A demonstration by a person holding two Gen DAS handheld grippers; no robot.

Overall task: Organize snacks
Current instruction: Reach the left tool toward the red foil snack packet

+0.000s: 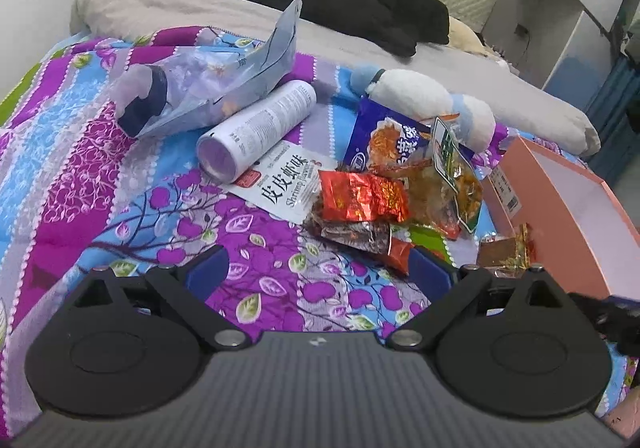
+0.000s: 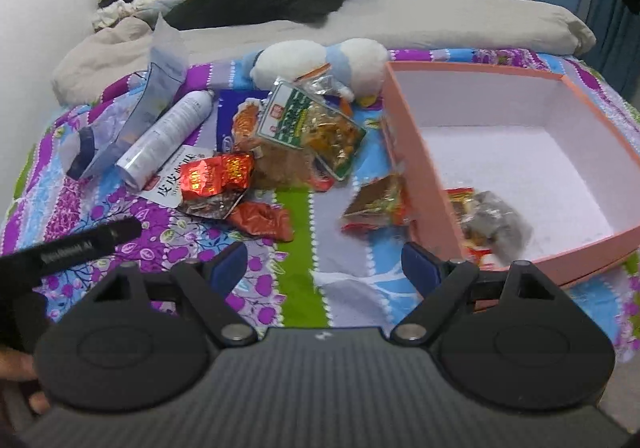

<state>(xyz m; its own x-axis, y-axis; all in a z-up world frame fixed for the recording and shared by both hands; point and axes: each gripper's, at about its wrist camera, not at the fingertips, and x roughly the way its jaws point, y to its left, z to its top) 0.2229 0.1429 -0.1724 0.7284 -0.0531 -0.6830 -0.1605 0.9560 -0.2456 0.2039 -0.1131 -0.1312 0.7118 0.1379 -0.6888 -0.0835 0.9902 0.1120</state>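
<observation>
The right wrist view looks into the pink box [image 2: 404, 152] and shows some snack packets [image 2: 486, 216] lying at its near left corner; the left wrist view sees only the outer wall of the box and a part of the white inside, so these packets are hidden there. The left wrist view shows more clearly the white shrimp packet [image 1: 286, 184] under the white can [image 1: 256, 132].

The main heap of snacks lies on the bed cover [image 2: 300, 272], left of the box. The can lies on its side, its long axis going from near-left to far-right. The red foil packet [image 2: 218, 174] lies flat beside it, and the green-label bag [image 2: 316, 128] leans tilted on the heap. One small packet [image 2: 376, 204] touches the box's left wall.

The left gripper [image 1: 316, 268] has its fingers wide with nothing between them. The right gripper [image 2: 324, 266] is also wide and empty, over free cover in front of the heap.
</observation>
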